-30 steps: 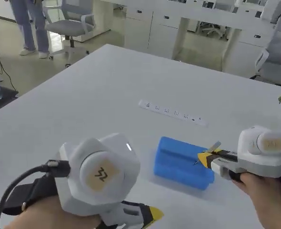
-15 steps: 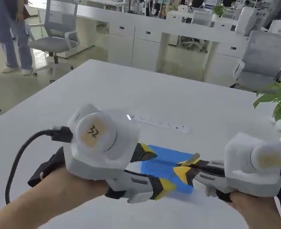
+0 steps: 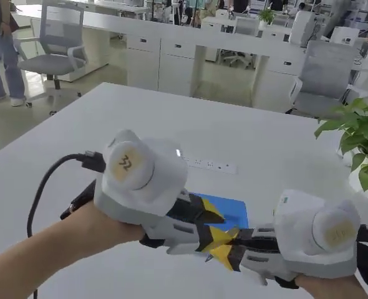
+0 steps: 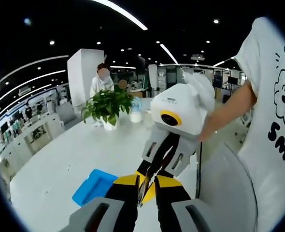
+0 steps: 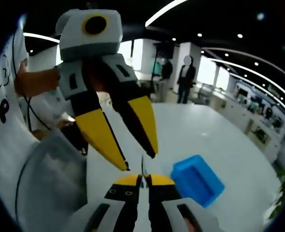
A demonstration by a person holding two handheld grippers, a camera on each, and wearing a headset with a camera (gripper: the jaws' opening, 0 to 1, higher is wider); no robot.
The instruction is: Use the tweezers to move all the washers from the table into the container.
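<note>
My left gripper (image 3: 224,229) is open, and its yellow-tipped jaws point right, towards my right gripper (image 3: 219,254). The two meet tip to tip just in front of the blue container (image 3: 232,208). In the right gripper view, my right gripper (image 5: 143,178) is shut on the thin tweezers (image 5: 142,165). Their point rises between the spread jaws of the left gripper (image 5: 138,161). In the left gripper view, my left gripper (image 4: 145,182) has its jaws on either side of the right gripper's tip. The container (image 4: 94,186) lies on the table below left, and it shows again (image 5: 198,181) at right.
A white power strip (image 3: 209,165) lies beyond the container. A potted plant (image 3: 358,146) stands at the table's right edge. An office chair (image 3: 53,59) and a person stand off the far left corner. More people (image 5: 186,77) stand past the table.
The left gripper has risen and swung right until its open jaws meet the right gripper's tip. The right gripper has drawn back from over the container with the tweezers. The head camera has tilted up.
</note>
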